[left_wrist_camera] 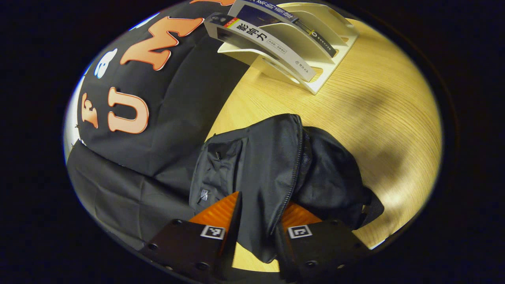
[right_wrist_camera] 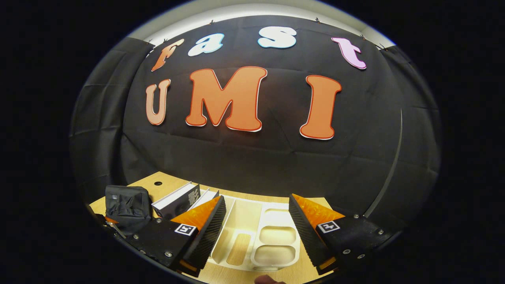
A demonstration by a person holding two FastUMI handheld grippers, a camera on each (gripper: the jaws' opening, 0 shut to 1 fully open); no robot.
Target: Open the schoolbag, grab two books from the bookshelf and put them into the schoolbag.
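Note:
The black schoolbag (left_wrist_camera: 272, 157) lies slumped on the wooden table (left_wrist_camera: 375, 118), its zipper line running down the middle. My left gripper (left_wrist_camera: 258, 225) is shut on the bag's near fabric edge beside the zipper. Beyond the bag stands a white bookshelf (left_wrist_camera: 323, 75) with two books leaning in its slots, one with a white spine (left_wrist_camera: 272, 45) and a dark one (left_wrist_camera: 276, 17) behind it. My right gripper (right_wrist_camera: 256, 228) is open just above the bookshelf's (right_wrist_camera: 276, 236) vacant slots, nothing between its fingers. The two books (right_wrist_camera: 177, 199) stand to its left, and the schoolbag (right_wrist_camera: 126, 207) farther left.
The black cloth wall (right_wrist_camera: 256, 165) rises right behind the table. A small round hole (right_wrist_camera: 158, 183) sits in the tabletop near the back edge. Bare wood (left_wrist_camera: 394, 150) spreads right of the bag. A fingertip (right_wrist_camera: 268, 280) shows at the bottom edge of the right gripper view.

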